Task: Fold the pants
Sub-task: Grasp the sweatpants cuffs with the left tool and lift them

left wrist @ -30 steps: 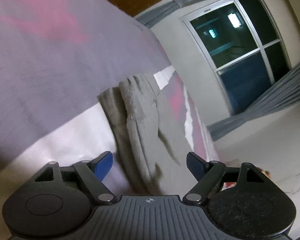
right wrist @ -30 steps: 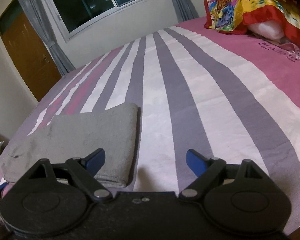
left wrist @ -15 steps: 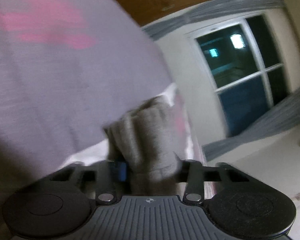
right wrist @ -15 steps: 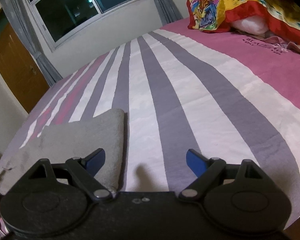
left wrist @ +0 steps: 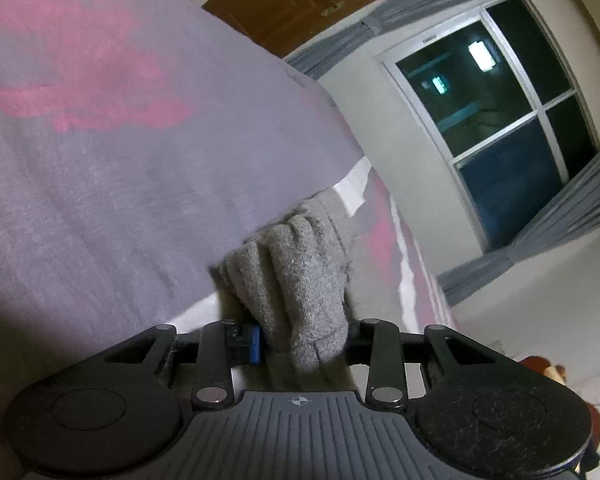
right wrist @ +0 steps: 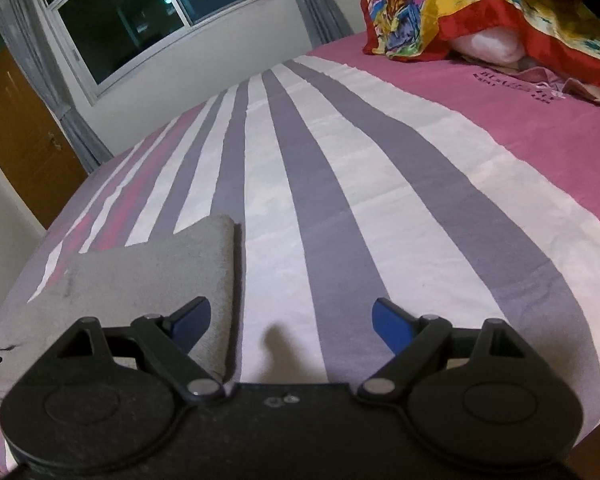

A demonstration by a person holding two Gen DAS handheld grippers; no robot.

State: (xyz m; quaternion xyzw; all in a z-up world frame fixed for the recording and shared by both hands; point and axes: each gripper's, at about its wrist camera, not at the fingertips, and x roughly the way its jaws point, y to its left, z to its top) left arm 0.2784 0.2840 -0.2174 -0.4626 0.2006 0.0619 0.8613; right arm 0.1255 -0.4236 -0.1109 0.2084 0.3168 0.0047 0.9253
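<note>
The grey pants (right wrist: 140, 280) lie folded on the near left part of the striped bed sheet (right wrist: 340, 200). In the left wrist view a bunched end of the grey pants (left wrist: 300, 280) sits between the jaws, and my left gripper (left wrist: 302, 344) is shut on it. One blue pad (left wrist: 254, 346) shows against the cloth; the other is hidden behind it. My right gripper (right wrist: 290, 320) hangs over the bed's near edge, jaws wide and opening a little, nothing between them. Its left fingertip (right wrist: 192, 316) is above the pants' right edge.
A colourful red and yellow blanket (right wrist: 480, 12) and a white pillow (right wrist: 488, 46) are piled at the bed's far right. A dark window (right wrist: 160, 12) with grey curtains and a brown door (right wrist: 16, 140) stand beyond the bed. Lilac and pink sheet (left wrist: 120, 140) fills the left wrist view.
My left gripper went from wide open around the pants' end to shut on the bunched cloth. The right gripper stayed put; the pants' outline in its view has pulled in to the left.
</note>
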